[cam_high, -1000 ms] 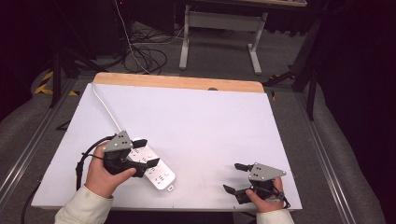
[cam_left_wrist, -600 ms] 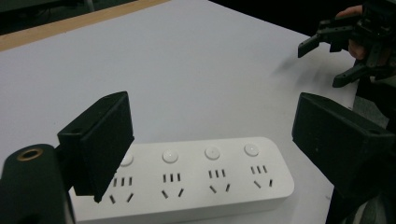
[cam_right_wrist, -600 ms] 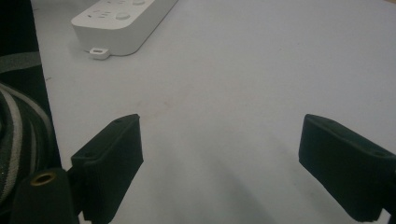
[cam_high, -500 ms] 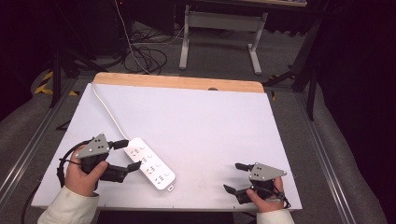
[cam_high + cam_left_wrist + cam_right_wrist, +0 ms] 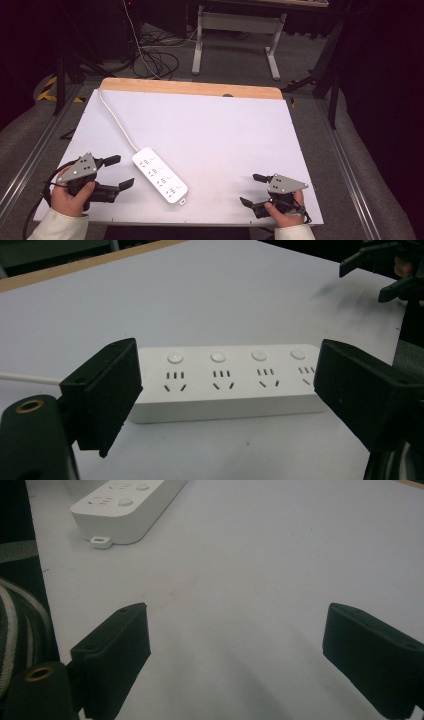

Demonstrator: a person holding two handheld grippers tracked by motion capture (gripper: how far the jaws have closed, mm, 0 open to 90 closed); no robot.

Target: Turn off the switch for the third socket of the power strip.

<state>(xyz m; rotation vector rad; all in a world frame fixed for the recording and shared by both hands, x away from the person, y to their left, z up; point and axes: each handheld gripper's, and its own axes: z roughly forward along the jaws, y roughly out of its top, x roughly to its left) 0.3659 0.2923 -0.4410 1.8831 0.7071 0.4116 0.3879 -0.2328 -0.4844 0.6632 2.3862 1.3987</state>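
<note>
White power strip (image 5: 160, 174) lies flat, long axis diagonal, cord end far-left; left hand-held gripper (image 5: 123, 172) wide, holding nothing.

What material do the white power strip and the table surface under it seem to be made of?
White oblong power strip: likely moulded plastic, smooth with a slight sheen, rounded edges. White flat table top: matte board or laminate, scuffed grey near one corner; its far edge strip looks like light wood.
</note>
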